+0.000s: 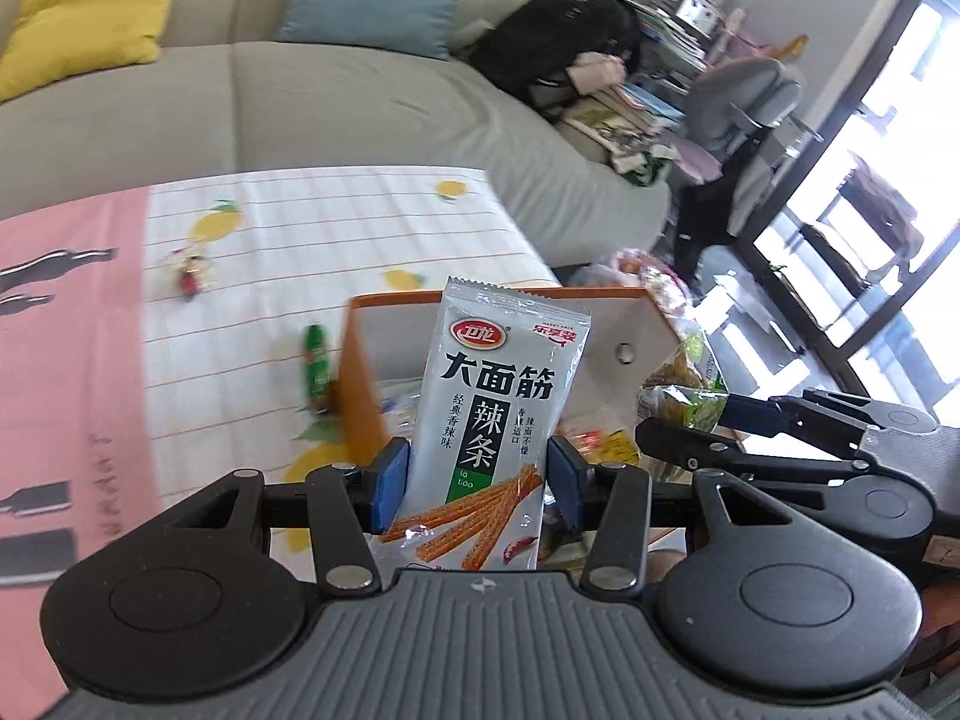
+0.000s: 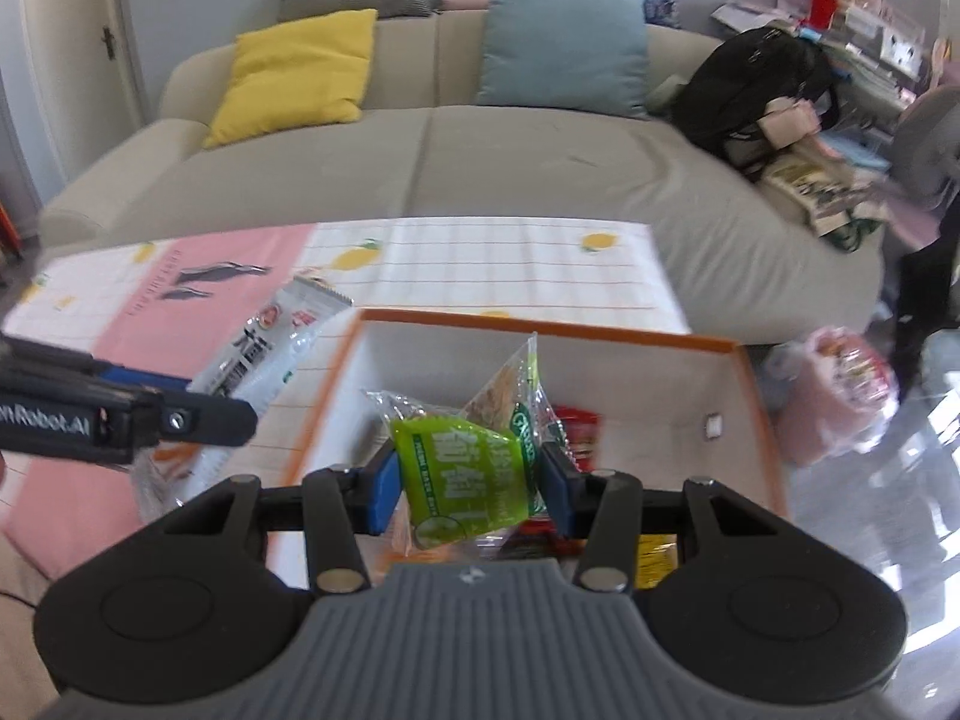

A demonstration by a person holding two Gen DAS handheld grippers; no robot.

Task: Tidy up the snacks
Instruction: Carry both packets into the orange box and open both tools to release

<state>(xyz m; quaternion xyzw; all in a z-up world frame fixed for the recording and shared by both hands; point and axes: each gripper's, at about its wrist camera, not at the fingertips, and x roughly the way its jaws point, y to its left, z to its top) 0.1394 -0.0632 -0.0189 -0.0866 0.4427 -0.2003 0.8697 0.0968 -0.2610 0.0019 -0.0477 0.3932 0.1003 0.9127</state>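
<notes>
The silver snack pack (image 1: pixel 489 414) stands upright between the blue pads of the left gripper (image 1: pixel 477 480), clamped at its lower half, in front of the box's near corner. The green pack (image 2: pixel 474 468), crumpled and partly clear, is pinched between the pads of the right gripper (image 2: pixel 471 489) and hangs over the box's open top. The box (image 2: pixel 744 384) has orange walls outside and white ones inside; red and yellow wrappers (image 2: pixel 576 426) lie on its floor.

The box sits at the right end of a low table under a cloth (image 1: pixel 312 228) printed with a white grid and lemons, with a pink panel to the left. Two small sweets lie loose on the cloth: a green one (image 1: pixel 317 363) just beside the box's left wall and a red one (image 1: pixel 191 276) farther off, both blurred.

Behind the table runs a grey-green sofa (image 2: pixel 480 162) with a yellow cushion (image 2: pixel 300 72) and a blue cushion (image 2: pixel 564 42). A black bag (image 2: pixel 756 84) lies on its right end beside stacked books and papers. A pink plastic bag (image 2: pixel 840 396) rests on the shiny floor right of the box. In the left view a grey chair (image 1: pixel 744 102) stands near tall bright windows (image 1: pixel 870 180).
</notes>
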